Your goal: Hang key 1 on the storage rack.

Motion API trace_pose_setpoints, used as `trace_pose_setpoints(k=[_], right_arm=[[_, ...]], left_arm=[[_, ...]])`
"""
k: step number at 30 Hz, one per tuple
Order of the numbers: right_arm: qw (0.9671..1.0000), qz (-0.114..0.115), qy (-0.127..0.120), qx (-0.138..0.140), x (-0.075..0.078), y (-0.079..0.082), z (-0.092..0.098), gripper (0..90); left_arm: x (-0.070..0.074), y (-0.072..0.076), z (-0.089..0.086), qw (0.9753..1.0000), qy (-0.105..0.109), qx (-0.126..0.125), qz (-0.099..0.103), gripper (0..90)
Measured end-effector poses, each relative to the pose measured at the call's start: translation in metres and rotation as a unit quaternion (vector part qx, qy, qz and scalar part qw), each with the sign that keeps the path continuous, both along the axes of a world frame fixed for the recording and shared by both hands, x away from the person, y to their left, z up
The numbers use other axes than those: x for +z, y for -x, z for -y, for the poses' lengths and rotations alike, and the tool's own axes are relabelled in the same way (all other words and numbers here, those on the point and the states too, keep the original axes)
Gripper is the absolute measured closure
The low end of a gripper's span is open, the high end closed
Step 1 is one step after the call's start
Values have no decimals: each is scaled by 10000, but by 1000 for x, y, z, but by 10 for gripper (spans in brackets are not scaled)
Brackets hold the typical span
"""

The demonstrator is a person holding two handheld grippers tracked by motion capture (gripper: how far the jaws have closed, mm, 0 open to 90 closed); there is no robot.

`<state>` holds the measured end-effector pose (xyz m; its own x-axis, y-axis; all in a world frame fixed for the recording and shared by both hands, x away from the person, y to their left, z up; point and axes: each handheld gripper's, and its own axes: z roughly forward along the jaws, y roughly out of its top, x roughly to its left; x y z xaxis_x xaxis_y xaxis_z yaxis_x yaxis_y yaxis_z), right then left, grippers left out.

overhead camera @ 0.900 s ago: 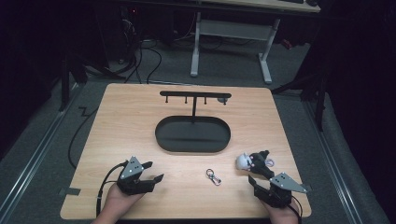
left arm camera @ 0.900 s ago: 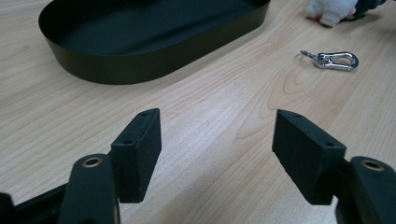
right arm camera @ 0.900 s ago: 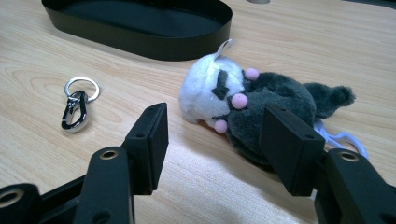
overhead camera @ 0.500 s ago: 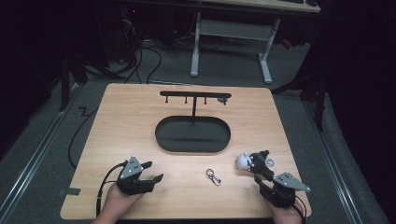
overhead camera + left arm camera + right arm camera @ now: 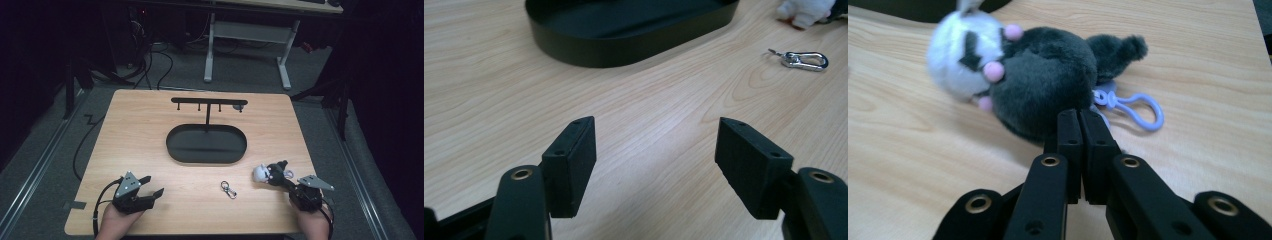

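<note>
Since my right tool [image 5: 1080, 117] sits closed and empty at the plush keychain [image 5: 1023, 75], I'd reopen; left tool [image 5: 656, 150] gapes idle at 7 o'clock.

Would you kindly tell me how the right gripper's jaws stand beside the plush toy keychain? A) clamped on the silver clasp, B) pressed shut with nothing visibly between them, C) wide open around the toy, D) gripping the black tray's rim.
B: in the right gripper view the right gripper has its jaws pressed together just in front of the plush toy.
</note>
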<state>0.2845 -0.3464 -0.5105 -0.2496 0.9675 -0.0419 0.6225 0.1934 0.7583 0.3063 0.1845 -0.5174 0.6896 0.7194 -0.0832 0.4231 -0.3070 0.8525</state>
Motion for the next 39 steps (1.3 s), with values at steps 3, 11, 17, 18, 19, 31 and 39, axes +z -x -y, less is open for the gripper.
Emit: trace_pose_setpoints(k=[3,11,17,18,19,31,39], right_arm=[[10000,-21,84,7,0,-15,-2,866],[9997,-7,27,231,-1,-64,-9,839],[9995,122,-84,273,8,-58,-12,771],[9992,174,-151,316,11,-53,-13,763],[9988,244,-199,367,14,-47,-15,767],[9846,245,-475,1667,16,-18,-97,756],[9934,74,-140,1136,4,-25,-84,737]], left_arm=[[-1,6,-7,9999,-13,123,-14,335],[-2,20,-21,9993,-42,362,-47,336],[-2,20,-20,9994,-85,339,-32,336],[-2,19,-19,9994,-92,321,-34,336],[-2,18,-18,9995,-82,310,-33,336],[-1,10,-5,9999,-133,96,-1,335],[3,5,-3,10000,-44,24,25,336]])
